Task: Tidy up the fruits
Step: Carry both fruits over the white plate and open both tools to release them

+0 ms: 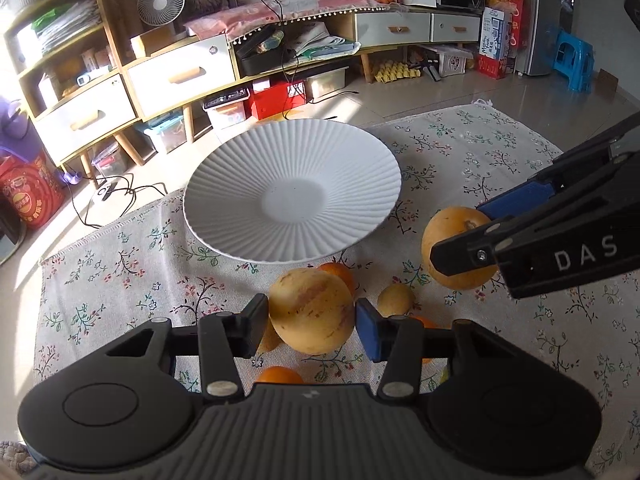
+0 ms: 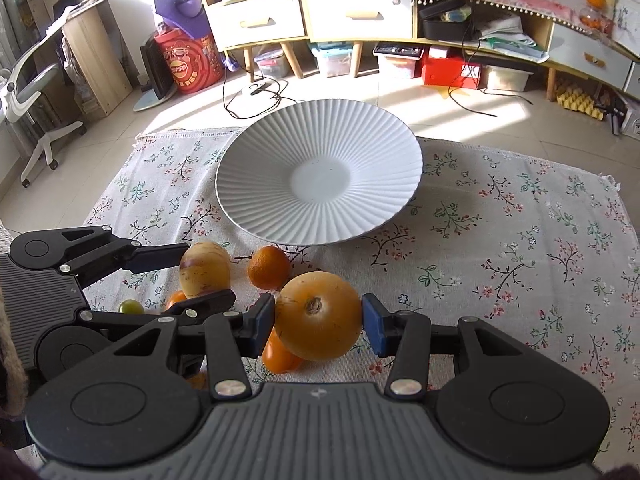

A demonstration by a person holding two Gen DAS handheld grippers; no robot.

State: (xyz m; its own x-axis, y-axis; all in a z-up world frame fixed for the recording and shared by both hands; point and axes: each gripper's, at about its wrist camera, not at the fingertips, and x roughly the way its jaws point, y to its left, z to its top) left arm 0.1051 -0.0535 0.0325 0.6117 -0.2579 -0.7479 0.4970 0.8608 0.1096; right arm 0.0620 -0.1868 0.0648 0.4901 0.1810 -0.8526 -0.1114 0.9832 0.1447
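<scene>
A white ribbed plate (image 1: 240, 208) (image 2: 256, 184) lies empty on the floral cloth. My left gripper (image 1: 312, 322) is shut on a yellow, red-streaked melon (image 1: 311, 311), also seen in the right wrist view (image 2: 204, 268). My right gripper (image 2: 319, 320) is shut on an orange-yellow melon (image 2: 319, 316), also seen in the left wrist view (image 1: 452, 248). Loose fruit lies around them: oranges (image 2: 268, 267) (image 2: 280, 356) (image 1: 338, 274) (image 1: 279, 376), a small yellow fruit (image 1: 396, 299) and a small green fruit (image 2: 131, 306).
The floral cloth (image 1: 120, 280) (image 2: 520, 260) covers the table; its far edge runs just behind the plate. Beyond it are floor, cables and low cabinets (image 1: 180, 76).
</scene>
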